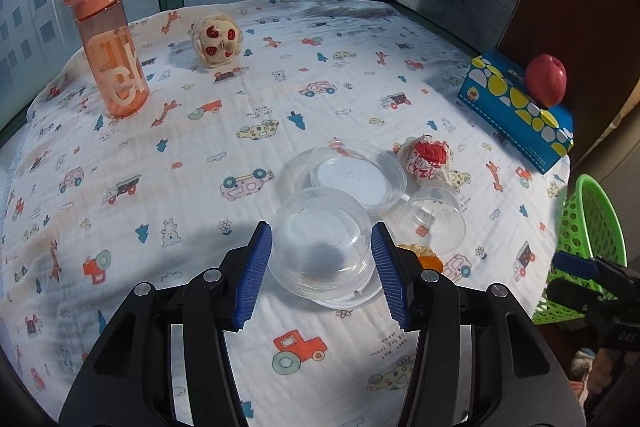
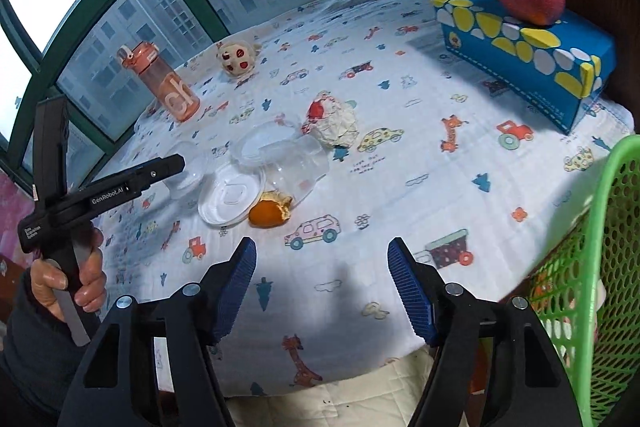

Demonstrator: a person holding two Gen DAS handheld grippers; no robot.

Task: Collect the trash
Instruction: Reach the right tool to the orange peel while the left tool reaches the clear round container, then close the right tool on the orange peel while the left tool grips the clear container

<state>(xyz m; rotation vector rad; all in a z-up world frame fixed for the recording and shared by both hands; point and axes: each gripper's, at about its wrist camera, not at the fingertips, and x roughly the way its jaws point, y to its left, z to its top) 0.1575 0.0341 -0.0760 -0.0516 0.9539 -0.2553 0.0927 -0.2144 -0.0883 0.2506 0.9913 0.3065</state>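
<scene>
Clear plastic is what I have between the blue pads of my left tool point(image 1: 322, 263): an upturned cup point(image 1: 320, 247) standing near the front of the bench point(image 1: 160, 155), seemingly on a white lid point(image 1: 348, 301). The tool's jaws stand wide, one on each side of the cup wall. From the left wrist view I cannot tell whether either pad touches it yet; I judge not.

Other trash lies close. A shallow clear container point(image 1: 356, 175) sits just beyond the cup, a second clear cup point(image 1: 436, 219) lies on its side to the right, a crumpled red-and-white wrapper point(image 1: 428, 157) is further right, and a piece of orange peel point(image 2: 270, 211) pokes out beside the lid. My right tool point(image 2: 322, 287) hangs wide and empty above the near edge of the bench, next to the green perforated basket point(image 2: 600, 247) where I suppose the trash belongs.

My worries:
- The cup is thin and slick, so closing hard could buckle it or squirt it forward out of the pads.
- A low grip may catch the lid and drag it along, nudging the peel or the tipped cup.
- The orange water bottle point(image 1: 108, 47), plush toy point(image 1: 216, 41), blue tissue box point(image 1: 516, 107) and apple point(image 1: 546, 79) are well apart and should be safe.
</scene>
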